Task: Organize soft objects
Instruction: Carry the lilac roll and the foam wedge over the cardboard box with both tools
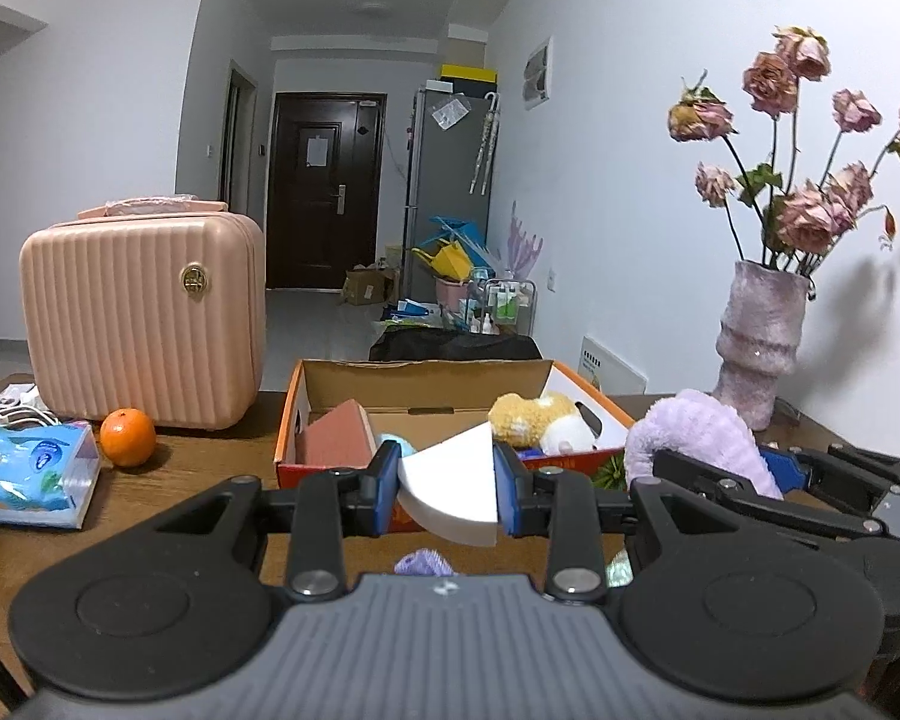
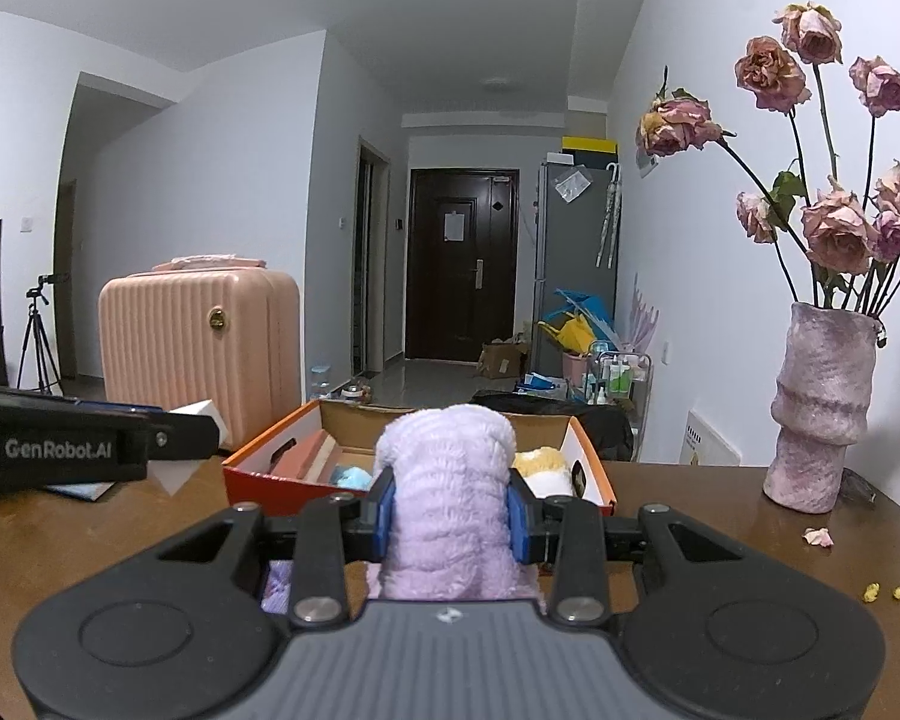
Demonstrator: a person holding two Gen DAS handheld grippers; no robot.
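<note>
My left gripper (image 1: 447,489) is shut on a white foam wedge (image 1: 453,489) and holds it above the table, just in front of an open orange cardboard box (image 1: 336,375). The box holds a brown block (image 1: 336,435), a blue soft item (image 1: 399,443) and a yellow-and-white plush toy (image 1: 540,423). My right gripper (image 2: 450,507) is shut on a fluffy purple cloth (image 2: 447,480), also in front of the box (image 2: 252,474). The purple cloth shows in the left wrist view (image 1: 696,435). Another purple soft piece (image 1: 423,564) lies on the table below my left gripper.
A pink ribbed case (image 1: 141,315) stands at the back left, with an orange (image 1: 127,437) and a blue tissue pack (image 1: 30,474) in front. A pink vase of dried roses (image 2: 819,408) stands at the right by the wall. Petals and crumbs (image 2: 819,536) lie on the wooden table (image 2: 720,498).
</note>
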